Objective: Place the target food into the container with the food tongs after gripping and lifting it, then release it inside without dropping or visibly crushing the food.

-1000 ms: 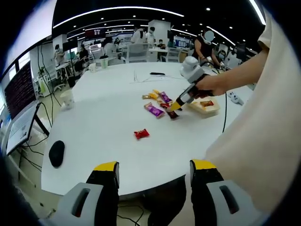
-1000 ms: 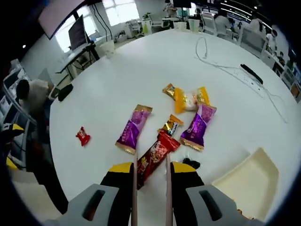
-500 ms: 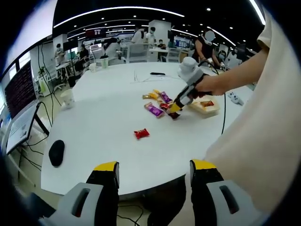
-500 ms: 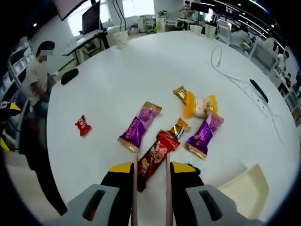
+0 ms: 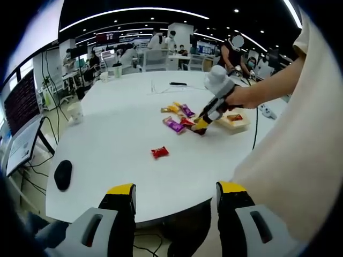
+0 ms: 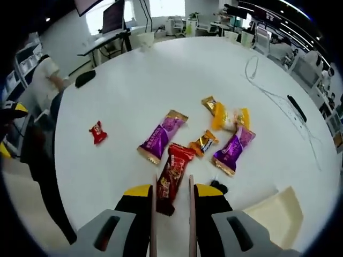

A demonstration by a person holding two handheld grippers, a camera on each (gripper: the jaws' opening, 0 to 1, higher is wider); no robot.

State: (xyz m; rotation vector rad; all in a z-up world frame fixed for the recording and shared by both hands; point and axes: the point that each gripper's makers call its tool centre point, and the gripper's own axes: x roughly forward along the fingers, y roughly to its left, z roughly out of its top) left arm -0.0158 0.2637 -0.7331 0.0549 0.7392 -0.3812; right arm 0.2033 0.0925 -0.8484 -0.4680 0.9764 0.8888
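A red snack bar [image 6: 171, 179] sits between the two thin tong blades [image 6: 154, 214] that my right gripper [image 6: 172, 191] carries, and the blades press its lower half. The bar's upper end points away from me, beside a small gold candy [image 6: 202, 143]. The cream container [image 6: 274, 215] lies at the lower right of the right gripper view. In the left gripper view, the right gripper [image 5: 202, 123] shows in a person's hand, its tip at the snack pile next to the container [image 5: 233, 122]. My left gripper [image 5: 176, 197] hangs open off the table's near edge, holding nothing.
On the white round table [image 6: 161, 80] lie two purple bars [image 6: 161, 136] [image 6: 234, 152], yellow packets [image 6: 228, 118] and a small red candy [image 6: 98, 132]. A cable [image 6: 268, 91] runs across the far side. A black mouse [image 5: 62, 174] and a paper cup [image 5: 75, 112] sit at the left.
The red bar has turned more upright between the tong blades and come away from the gold candy. The right gripper view has shifted slightly. The left gripper has stayed still.
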